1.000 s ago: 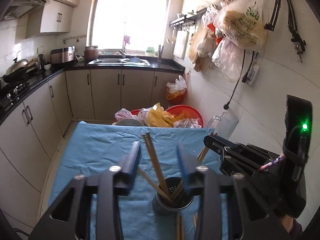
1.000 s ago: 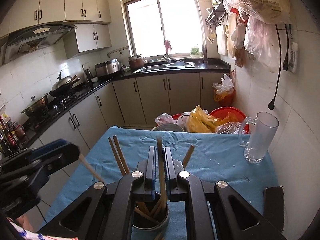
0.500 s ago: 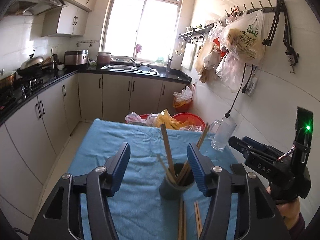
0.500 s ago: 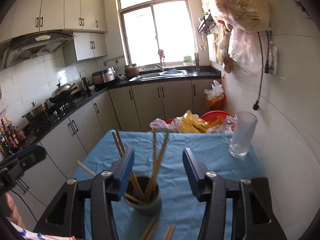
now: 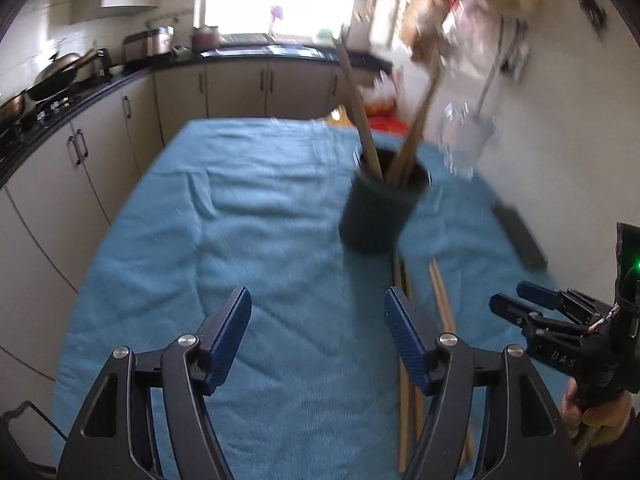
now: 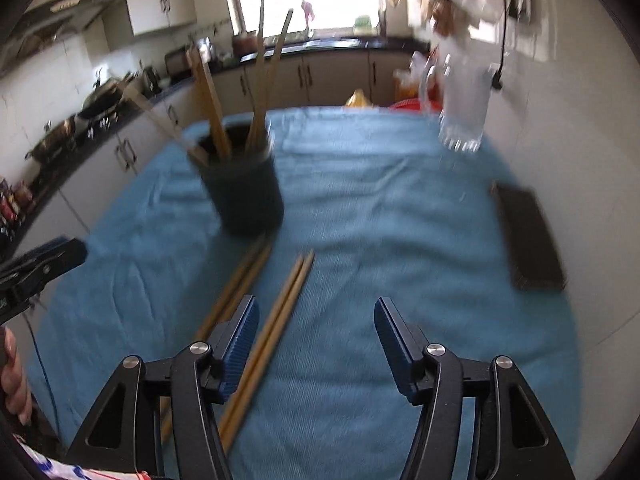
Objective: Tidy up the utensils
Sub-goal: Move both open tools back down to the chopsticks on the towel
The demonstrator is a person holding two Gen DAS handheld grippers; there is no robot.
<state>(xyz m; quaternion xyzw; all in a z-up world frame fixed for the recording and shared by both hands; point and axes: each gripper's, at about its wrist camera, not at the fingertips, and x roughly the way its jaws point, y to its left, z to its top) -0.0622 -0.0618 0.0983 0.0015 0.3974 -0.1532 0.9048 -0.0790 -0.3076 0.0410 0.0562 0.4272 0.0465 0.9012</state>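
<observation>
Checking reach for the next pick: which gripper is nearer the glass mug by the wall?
Right. The right gripper is on the mug's side of the blue cloth. The left gripper sits across the table from it, with the chopstick holder nearer its line.

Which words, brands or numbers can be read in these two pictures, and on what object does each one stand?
"DAS": pale letters on the black body of the right gripper, seen from the left wrist.
The plastic bags hanging on the wall are too blurred to show any print.
The dark holder, the glass mug and the flat black object on the blue cloth show no text.
</observation>
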